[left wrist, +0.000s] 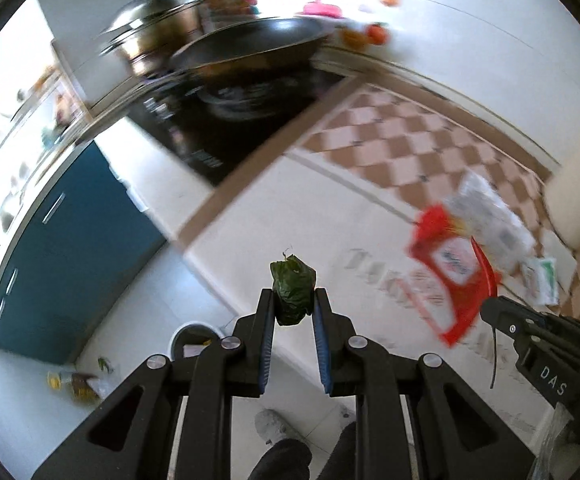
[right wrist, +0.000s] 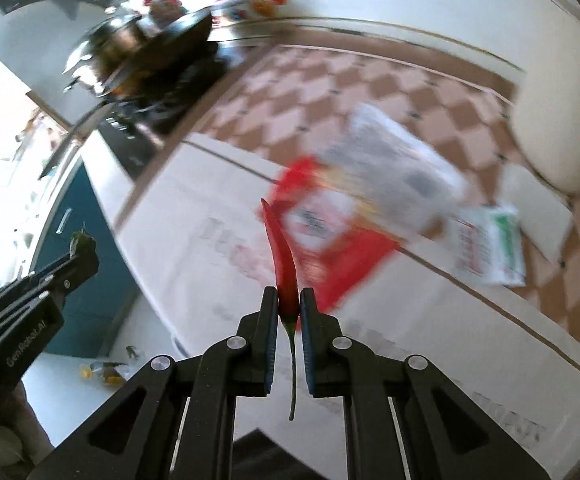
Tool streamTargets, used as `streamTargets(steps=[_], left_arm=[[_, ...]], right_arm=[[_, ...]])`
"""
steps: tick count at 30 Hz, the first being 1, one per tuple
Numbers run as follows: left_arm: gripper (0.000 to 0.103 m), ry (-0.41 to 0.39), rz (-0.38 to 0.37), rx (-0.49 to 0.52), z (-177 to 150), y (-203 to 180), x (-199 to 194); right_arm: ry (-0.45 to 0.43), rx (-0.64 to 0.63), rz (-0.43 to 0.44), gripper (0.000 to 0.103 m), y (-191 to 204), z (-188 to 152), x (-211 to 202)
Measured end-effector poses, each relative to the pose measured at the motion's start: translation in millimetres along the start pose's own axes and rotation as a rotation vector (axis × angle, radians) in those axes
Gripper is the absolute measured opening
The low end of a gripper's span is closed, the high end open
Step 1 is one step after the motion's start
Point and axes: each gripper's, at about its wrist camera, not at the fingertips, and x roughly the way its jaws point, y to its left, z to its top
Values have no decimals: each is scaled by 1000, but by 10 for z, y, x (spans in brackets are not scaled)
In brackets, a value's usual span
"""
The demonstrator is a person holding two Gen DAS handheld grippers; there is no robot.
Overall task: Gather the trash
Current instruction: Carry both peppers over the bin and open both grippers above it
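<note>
While the white bin (left wrist: 194,334) sits low on the floor beneath our left gripper (left wrist: 293,300), which pinches a crumpled green leaf (left wrist: 292,292), our right gripper (right wrist: 289,300) clamps a red chilli (right wrist: 281,256), tip forward.

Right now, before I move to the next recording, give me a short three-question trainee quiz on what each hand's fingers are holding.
1. True or false: the left gripper grips a crumpled green leaf.
2. The right gripper holds: A) a bottle, B) a red chili, C) nothing.
3. Fill in: the red packet lies on the ____.

Key: 1 true; 2 B; 3 counter.
</note>
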Motion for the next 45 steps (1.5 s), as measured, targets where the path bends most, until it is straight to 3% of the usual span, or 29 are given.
streamTargets(steps=[4, 8, 11, 16, 22, 27, 29, 30, 32, 33, 34, 37, 38, 39, 40, 44, 45], left_arm=[[16, 42, 27, -108, -114, 671, 174], [16, 120, 49, -251, -386, 1532, 502], [16, 211, 58, -371, -712, 2234, 941], [16, 381, 38, -521, -1423, 3232, 1989], [16, 521, -44, -626, -2217, 3855, 3441], [19, 608, -148, -684, -2738, 4062, 4485], [19, 621, -163, -709, -2903, 4117, 4711], [23, 625, -161, -709, -2922, 4092, 4776], [47, 621, -145, -720, -3032, 4139, 4927], [77, 614, -137, -727, -3070, 4154, 4978], [95, 611, -129, -731, -3071, 4169, 5004], [97, 612, -95, -746, -3155, 4229, 5048], [97, 611, -70, -742, -3173, 4251, 5036], [97, 606, -37, -733, -3181, 4272, 5005], [97, 597, -10, -726, -3180, 4293, 4949], [97, 549, 120, -684, -3164, 4347, 4676], [97, 541, 144, -673, -3141, 4340, 4580]], right_arm=[[19, -58, 56, 12, 587, 54, 189], [92, -156, 108, 12, 1357, -34, 635], [158, -227, 131, 11, 1895, -218, 1046], [325, -329, 152, 11, 2750, -777, 2195], [468, -410, 121, 11, 3322, -1520, 3785], [543, -404, 89, 11, 3416, -1937, 4943], [564, -396, 70, 12, 3399, -2045, 5362], [577, -386, 67, 11, 3380, -2095, 5574], [595, -380, 57, 12, 3346, -2189, 5908], [599, -376, 57, 12, 3330, -2210, 6026], [612, -375, 58, 12, 3314, -2236, 6164], [644, -345, 65, 13, 3286, -2266, 6445], [650, -343, 61, 15, 3285, -2274, 6493], [652, -344, 50, 27, 3283, -2278, 6540], [649, -345, 44, 47, 3282, -2274, 6563], [608, -386, 1, 77, 3300, -2241, 6524], [590, -419, -34, 89, 3330, -2239, 6476]])
